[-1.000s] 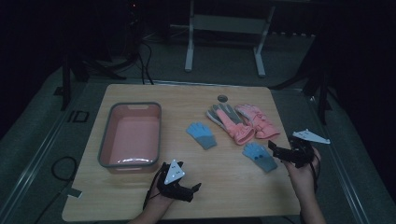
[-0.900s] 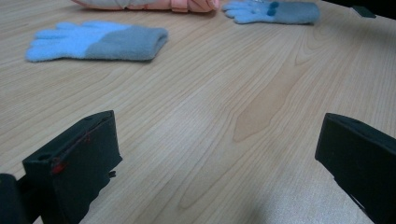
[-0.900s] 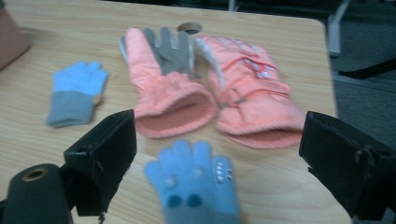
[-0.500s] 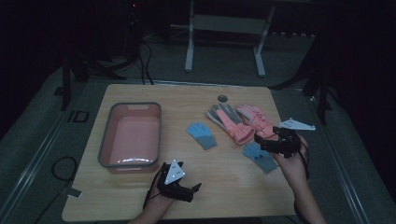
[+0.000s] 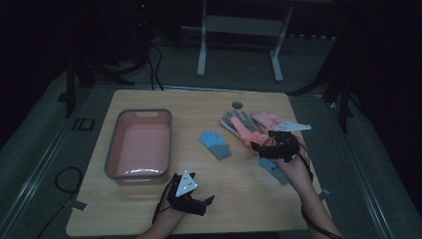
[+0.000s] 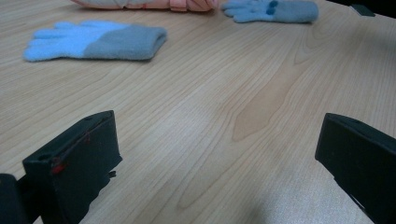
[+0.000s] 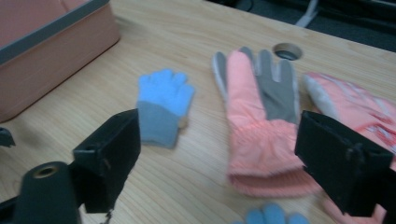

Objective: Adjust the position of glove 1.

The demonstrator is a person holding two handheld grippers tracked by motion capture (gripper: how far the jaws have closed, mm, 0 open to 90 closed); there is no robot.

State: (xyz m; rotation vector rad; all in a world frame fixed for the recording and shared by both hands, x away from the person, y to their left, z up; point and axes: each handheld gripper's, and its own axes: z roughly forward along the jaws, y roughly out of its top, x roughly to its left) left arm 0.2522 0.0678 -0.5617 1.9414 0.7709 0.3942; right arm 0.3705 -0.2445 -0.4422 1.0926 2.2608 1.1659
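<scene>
— Movement first: in the high view the right gripper [image 5: 261, 148] has swung from the table's right edge to the pink-and-grey glove [image 5: 242, 125], beyond the blue glove [image 5: 275, 171] by that hand.
— And the left gripper [image 5: 201, 201]?
— Unmoved near the front edge. Its own view shows jaws wide apart, empty, above bare table [image 6: 243, 112].
— Right gripper view?
— Jaws wide, holding nothing, straddling the glove's cuff; I'd judge a grasp is next, likely for the pink bin [image 7: 56, 44].
</scene>
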